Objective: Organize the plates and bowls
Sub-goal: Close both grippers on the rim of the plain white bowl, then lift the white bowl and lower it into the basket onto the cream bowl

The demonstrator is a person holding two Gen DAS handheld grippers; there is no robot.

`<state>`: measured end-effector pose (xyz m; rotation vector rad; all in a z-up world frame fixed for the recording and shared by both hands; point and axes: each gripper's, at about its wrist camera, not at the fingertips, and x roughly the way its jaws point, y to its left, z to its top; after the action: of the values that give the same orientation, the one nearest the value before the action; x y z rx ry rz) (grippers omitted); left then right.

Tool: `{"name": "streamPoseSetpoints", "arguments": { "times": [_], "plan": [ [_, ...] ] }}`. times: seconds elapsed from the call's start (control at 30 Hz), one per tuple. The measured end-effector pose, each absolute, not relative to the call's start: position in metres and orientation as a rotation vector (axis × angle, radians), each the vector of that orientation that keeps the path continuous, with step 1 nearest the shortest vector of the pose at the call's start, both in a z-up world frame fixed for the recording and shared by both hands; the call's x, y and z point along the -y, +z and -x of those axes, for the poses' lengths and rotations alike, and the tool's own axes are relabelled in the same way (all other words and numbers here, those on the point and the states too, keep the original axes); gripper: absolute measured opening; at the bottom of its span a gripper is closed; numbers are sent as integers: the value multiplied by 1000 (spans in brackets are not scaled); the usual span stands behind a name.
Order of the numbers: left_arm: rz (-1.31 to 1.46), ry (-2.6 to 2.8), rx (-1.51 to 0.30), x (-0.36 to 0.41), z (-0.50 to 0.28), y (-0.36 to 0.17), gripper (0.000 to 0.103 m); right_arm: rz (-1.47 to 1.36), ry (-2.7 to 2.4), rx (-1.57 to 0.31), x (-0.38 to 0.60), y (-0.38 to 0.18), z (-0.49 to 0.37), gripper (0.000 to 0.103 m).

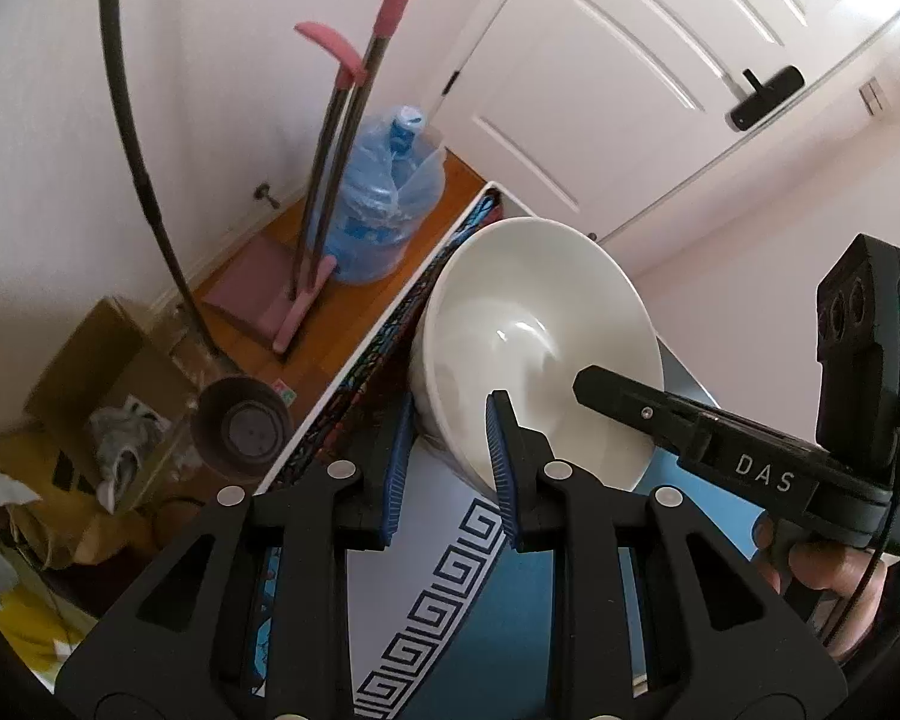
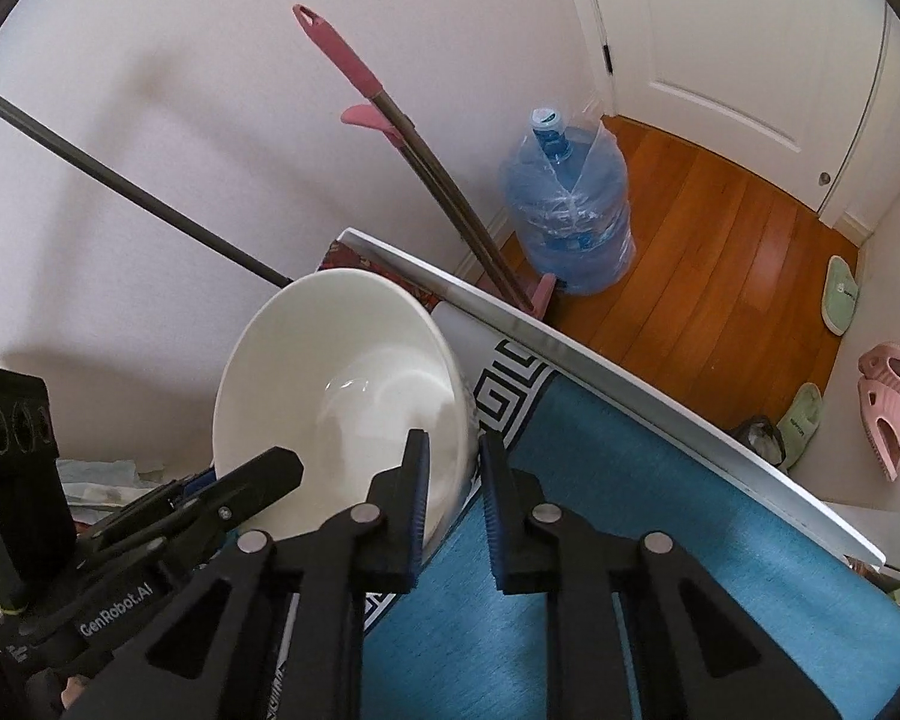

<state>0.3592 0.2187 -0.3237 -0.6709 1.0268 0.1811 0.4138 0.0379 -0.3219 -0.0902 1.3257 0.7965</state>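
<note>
Blue mat (image 2: pixel 630 540): white bowl (image 1: pixel 528 324) tilted, rim pinched by left tongs (image 1: pixel 450 468) and right tongs (image 2: pixel 453 510) (opposite sides).

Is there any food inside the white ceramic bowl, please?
No, the white ceramic bowl shows only a bare glossy inside with light reflections, and nothing lies in it.

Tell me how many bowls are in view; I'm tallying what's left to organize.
1. A single white bowl sits tilted on the blue mat, with both grippers' fingers clamped on opposite sides of its rim. Others may be out of frame.
</note>
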Motion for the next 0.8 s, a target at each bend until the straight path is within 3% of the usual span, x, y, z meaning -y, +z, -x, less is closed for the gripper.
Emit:
{"name": "streamPoseSetpoints", "arguments": {
  "times": [0.4,0.8],
  "plan": [
    [516,117,-895,-166,-335,-234,22,2,774,-1164,15,-244,-380,16],
    [426,10,-816,-26,-260,-153,22,-51,692,-1028,152,-164,-298,16]
  ]
}}
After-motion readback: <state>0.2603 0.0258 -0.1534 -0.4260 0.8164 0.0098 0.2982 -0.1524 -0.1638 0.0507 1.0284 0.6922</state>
